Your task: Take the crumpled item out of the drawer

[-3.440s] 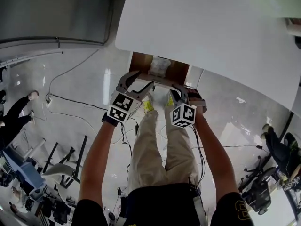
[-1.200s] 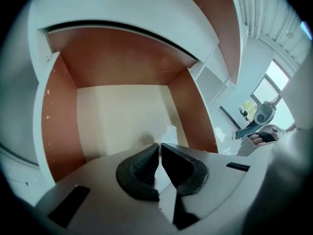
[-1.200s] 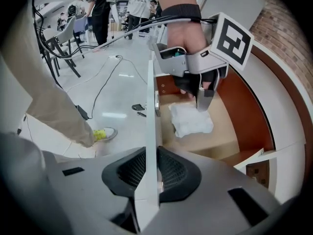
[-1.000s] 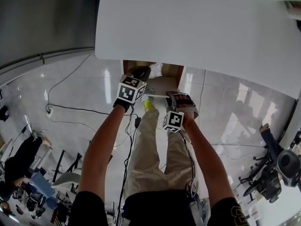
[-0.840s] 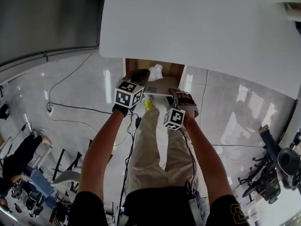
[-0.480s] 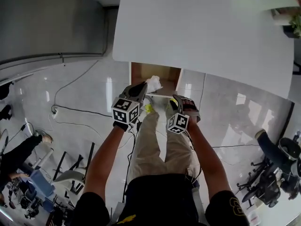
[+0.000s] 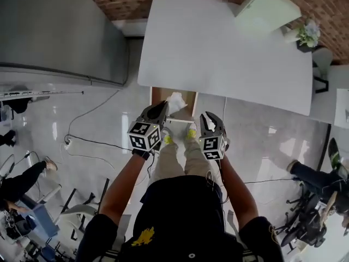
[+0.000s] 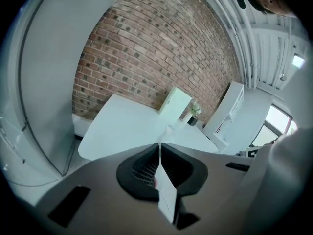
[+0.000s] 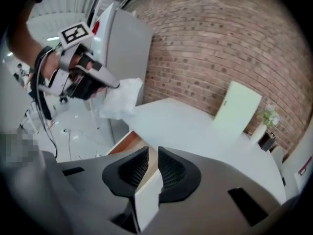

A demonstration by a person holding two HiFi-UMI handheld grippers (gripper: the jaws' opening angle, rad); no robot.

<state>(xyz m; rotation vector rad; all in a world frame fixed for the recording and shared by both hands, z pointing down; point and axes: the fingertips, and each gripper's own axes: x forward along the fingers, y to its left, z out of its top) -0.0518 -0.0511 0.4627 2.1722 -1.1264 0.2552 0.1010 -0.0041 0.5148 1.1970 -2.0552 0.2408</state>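
Note:
The crumpled white item is pinched in my left gripper, just above the open wooden drawer under the white table. In the left gripper view the jaws are shut on a thin white edge of the crumpled item. The right gripper view shows the left gripper holding the crumpled item in the air over the drawer. My right gripper hovers beside it to the right. Its jaws are closing, a narrow gap left and nothing between them.
A pale green box and a small plant stand at the table's far right. A grey cabinet stands to the left. Cables run over the glossy floor. A person and office chairs are at the edges.
The left gripper has lifted the crumpled item up out of the drawer. The right gripper has left the drawer front and risen beside it. The head view has pulled back.

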